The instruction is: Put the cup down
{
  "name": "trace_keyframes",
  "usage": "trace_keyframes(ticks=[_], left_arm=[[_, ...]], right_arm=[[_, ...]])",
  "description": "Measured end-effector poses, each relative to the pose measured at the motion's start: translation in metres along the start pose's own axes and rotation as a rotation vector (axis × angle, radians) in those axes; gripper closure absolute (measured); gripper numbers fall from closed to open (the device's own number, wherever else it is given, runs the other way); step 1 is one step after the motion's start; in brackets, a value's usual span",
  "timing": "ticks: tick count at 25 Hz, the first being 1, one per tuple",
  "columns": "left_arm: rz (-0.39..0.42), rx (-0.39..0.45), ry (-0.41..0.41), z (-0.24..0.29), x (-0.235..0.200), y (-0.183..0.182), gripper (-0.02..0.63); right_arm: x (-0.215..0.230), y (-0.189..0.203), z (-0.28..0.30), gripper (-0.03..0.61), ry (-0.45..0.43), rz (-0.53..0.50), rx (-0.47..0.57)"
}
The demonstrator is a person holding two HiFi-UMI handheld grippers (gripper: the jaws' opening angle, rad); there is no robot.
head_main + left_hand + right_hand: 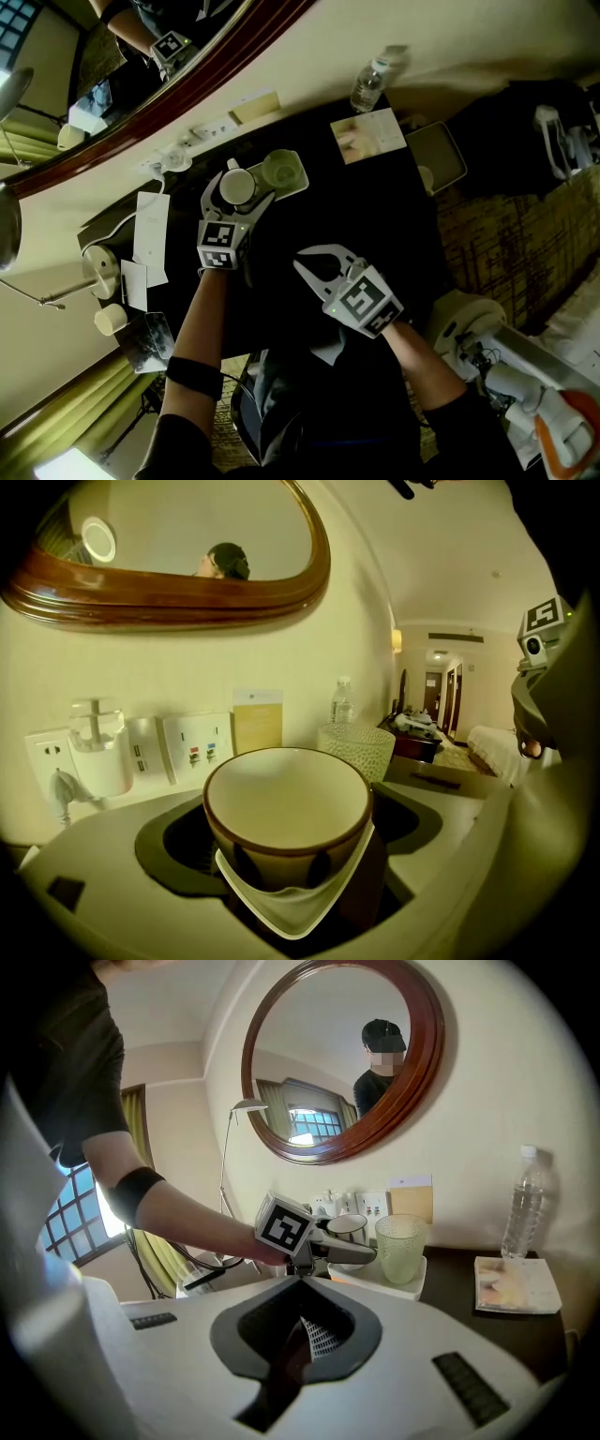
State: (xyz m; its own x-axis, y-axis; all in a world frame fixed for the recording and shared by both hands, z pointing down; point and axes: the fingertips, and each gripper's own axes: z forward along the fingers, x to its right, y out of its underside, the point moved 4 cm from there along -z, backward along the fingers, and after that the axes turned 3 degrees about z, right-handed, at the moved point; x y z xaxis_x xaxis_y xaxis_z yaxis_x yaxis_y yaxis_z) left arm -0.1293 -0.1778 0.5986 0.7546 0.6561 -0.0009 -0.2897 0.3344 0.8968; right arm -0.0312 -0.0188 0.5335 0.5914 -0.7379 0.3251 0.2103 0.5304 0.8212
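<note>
Step in hand: release, end of set-down.
- Cream ceramic cup with brown rim [288, 803] upright on white rectangular tray [301, 184], just beside textured clear glass tumbler [400, 1248].
- Left gripper [238, 190]: jaws wide, one each side of cup, pads apparently off its wall. Contact at base not clear.
- Right gripper [302, 269]: jaws closed, empty, hangs over dark surface [375, 216], well apart from tray.

Next move, by judgement: draw left gripper straight back along own line, jaws kept wide. Risks: clipping cup rim, nudging tumbler.

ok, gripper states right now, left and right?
Left gripper: open, jaws around the cup, not clamping it.
Right gripper: closed, holding nothing.
</note>
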Motion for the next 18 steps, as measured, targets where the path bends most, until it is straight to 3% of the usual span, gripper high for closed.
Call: trace_keyframes(ticks=[5,13,18], left_arm=[[0.044,-0.025,0.013,-0.016,0.001,0.006,0.117],[0.072,-0.069,-0.042,-0.090,0.028,-0.023,0.121],[0.053,-0.046,-0.082,-0.138,0.048,-0.051,0.259]], right_arm=[[-0.001,-0.005,-0.009,0.571,0.013,0.004,-0.004],[0.005,-0.015,-0.035,0.571,0.057,-0.022,-0.013],[0.011,-0.024,-0.054,0.571,0.065,-0.051,-0.017]])
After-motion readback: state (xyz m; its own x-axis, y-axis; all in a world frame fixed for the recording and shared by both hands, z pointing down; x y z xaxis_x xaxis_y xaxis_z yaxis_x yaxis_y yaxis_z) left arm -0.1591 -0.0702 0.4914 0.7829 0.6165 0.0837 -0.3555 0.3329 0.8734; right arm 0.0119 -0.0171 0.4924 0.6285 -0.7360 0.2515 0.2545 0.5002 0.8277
